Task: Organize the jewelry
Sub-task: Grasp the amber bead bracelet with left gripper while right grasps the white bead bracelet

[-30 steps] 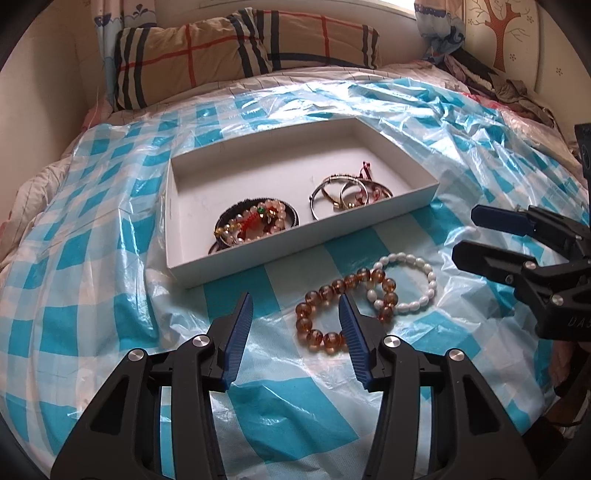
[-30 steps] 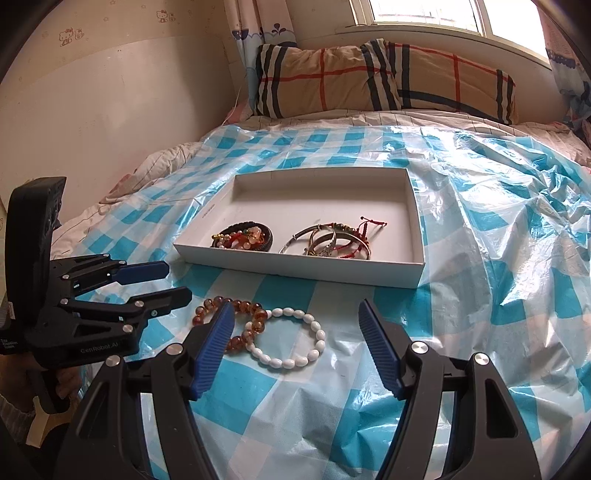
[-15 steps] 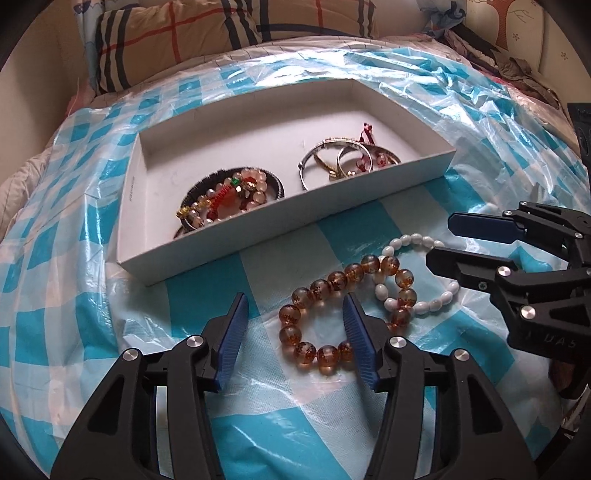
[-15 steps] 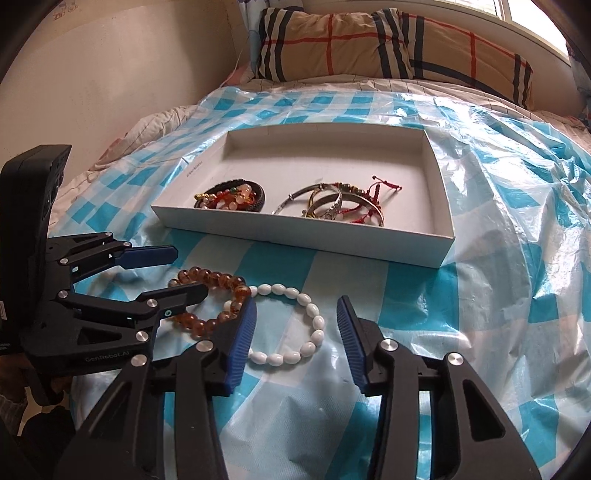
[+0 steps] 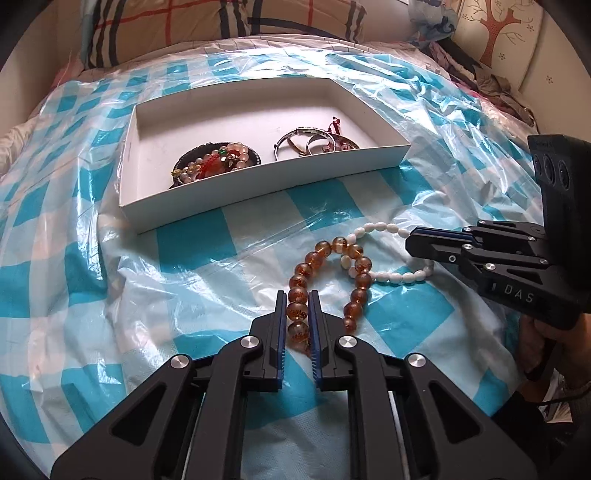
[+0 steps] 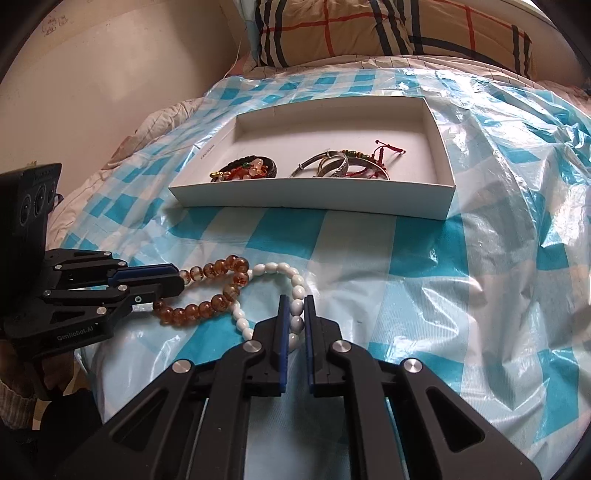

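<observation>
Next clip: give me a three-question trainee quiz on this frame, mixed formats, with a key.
1. True or false: the left gripper is shut on the amber bead bracelet.
2. Which bracelet does the right gripper clamp? A) white bead bracelet B) silver bangles C) none
3. Fill in: both held bracelets lie outside the white ____.

Key: 1 true; 2 A; 3 box.

Right gripper closed on white bracelet, left gripper clamped on amber bracelet, bracelets overlapped on checked sheet, white tray beyond held bangles and beads, plaid pillow behind.
</observation>
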A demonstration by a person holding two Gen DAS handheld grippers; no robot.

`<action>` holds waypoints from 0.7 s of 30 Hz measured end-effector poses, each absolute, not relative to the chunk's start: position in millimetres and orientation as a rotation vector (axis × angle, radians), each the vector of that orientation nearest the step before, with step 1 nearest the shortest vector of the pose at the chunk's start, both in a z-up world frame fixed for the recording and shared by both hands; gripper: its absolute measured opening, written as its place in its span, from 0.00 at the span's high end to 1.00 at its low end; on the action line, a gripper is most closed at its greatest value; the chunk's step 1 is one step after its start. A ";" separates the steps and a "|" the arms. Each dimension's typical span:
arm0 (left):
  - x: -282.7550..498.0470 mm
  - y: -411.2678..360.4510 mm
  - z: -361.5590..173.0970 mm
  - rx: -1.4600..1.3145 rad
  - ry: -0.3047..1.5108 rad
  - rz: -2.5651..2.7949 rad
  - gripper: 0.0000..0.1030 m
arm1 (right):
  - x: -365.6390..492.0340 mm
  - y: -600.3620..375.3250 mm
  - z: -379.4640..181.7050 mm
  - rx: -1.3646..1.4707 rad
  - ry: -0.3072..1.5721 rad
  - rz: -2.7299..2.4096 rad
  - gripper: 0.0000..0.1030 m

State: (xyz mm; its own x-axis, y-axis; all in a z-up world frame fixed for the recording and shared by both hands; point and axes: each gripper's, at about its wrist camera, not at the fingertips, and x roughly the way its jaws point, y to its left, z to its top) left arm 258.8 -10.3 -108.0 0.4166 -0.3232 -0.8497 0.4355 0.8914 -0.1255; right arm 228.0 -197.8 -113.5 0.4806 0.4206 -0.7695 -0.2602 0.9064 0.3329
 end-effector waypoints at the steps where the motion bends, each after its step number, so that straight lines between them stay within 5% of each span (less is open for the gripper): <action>1: 259.7 -10.5 -110.4 0.122 1.047 -0.478 0.90 | 229.1 -197.7 -114.3 0.182 0.993 0.415 0.92; 4: 262.4 -12.8 -113.7 0.135 1.045 -0.461 0.86 | 232.1 -194.5 -117.9 0.168 1.012 0.396 0.88; 6: 263.6 -16.6 -116.2 0.163 1.036 -0.454 0.65 | 232.9 -189.7 -121.8 0.133 1.015 0.391 0.77; 10: 263.8 -29.6 -125.3 0.244 1.033 -0.458 0.57 | 233.6 -177.4 -128.8 0.052 1.026 0.388 0.77; 13: 262.3 -32.8 -121.8 0.244 1.043 -0.481 0.88 | 232.8 -180.6 -128.3 0.109 1.030 0.426 0.92; 21: 238.3 -7.2 -76.7 0.095 0.944 -0.460 0.90 | 204.9 -212.1 -85.9 0.429 0.856 0.534 0.92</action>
State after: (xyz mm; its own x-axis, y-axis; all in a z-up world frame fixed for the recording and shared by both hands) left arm 238.3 -7.2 -76.7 0.4977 -0.3380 -0.7988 0.4201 0.8996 -0.1190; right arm 204.9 -212.1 -85.9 0.5399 0.5992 -0.5912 -0.2672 0.7880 0.5546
